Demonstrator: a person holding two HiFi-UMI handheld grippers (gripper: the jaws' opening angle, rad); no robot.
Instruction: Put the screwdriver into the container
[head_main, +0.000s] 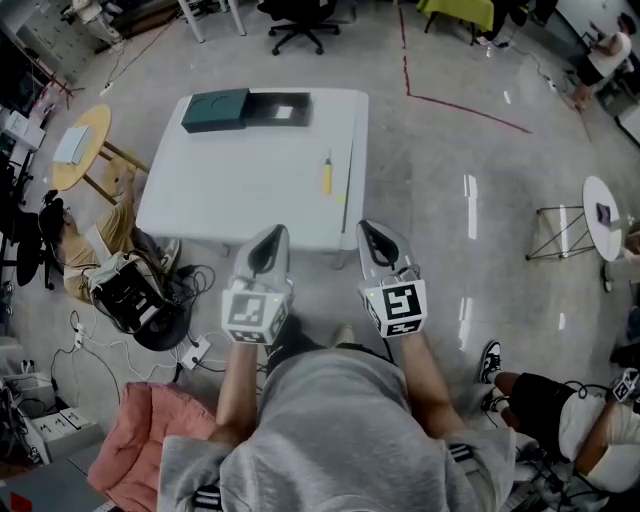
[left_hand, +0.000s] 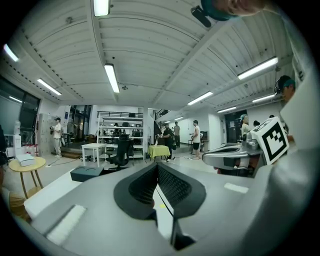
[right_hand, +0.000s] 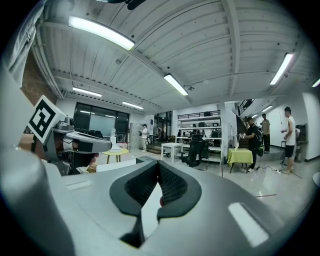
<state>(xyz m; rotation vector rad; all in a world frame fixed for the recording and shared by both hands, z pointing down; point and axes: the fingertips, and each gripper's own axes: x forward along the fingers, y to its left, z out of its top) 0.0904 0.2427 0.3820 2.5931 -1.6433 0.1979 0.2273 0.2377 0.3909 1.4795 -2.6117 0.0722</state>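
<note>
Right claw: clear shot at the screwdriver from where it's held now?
Probably yes. The screwdriver lies on the table just ahead of the right claw, with nothing between them. The container sits farther back. The claw is shut and must open first.

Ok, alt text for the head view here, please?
A person holds the left gripper and right gripper, both shut and empty, short of a white table. A yellow-handled screwdriver lies on it near the right edge; a dark green container sits at the far edge.
</note>
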